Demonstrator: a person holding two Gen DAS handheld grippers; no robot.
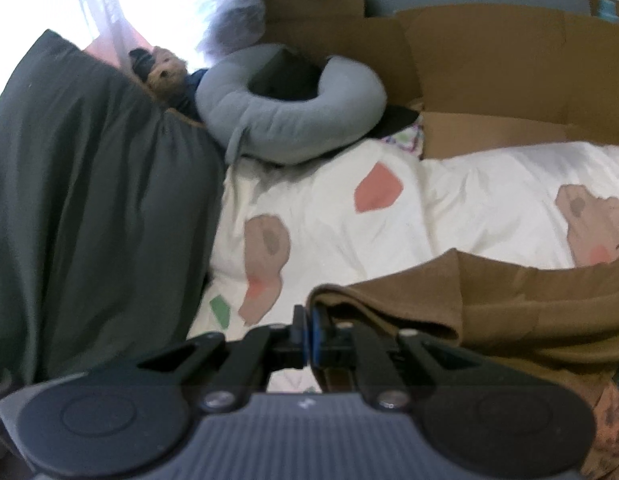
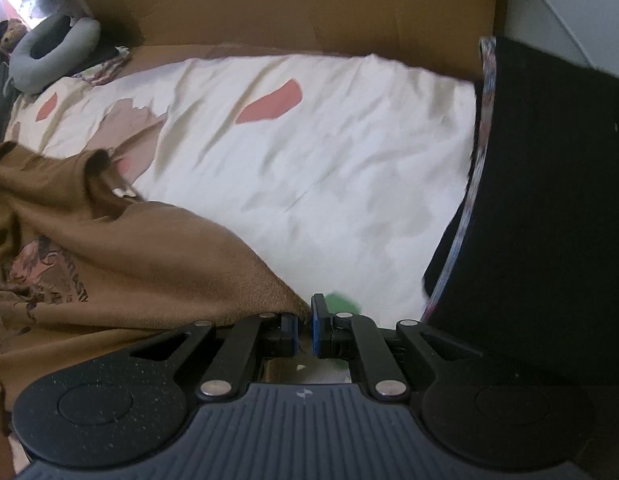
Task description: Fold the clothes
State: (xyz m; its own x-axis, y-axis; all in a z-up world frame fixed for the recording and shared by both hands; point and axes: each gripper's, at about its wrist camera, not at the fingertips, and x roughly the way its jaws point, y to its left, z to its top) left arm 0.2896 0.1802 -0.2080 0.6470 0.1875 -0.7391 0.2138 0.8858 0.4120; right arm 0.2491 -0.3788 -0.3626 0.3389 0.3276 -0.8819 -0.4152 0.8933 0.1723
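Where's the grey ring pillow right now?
The ring pillow lies at the bed's far end in the left wrist view, between the dark green cushion and the cardboard; top left in the right wrist view.

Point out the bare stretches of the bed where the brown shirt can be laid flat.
The widest bare patch of the white duvet lies between the brown shirt, the cardboard and the black fabric. A smaller patch lies between the dark green cover and the shirt. It is crowded around the grey ring pillow and teddy bear.
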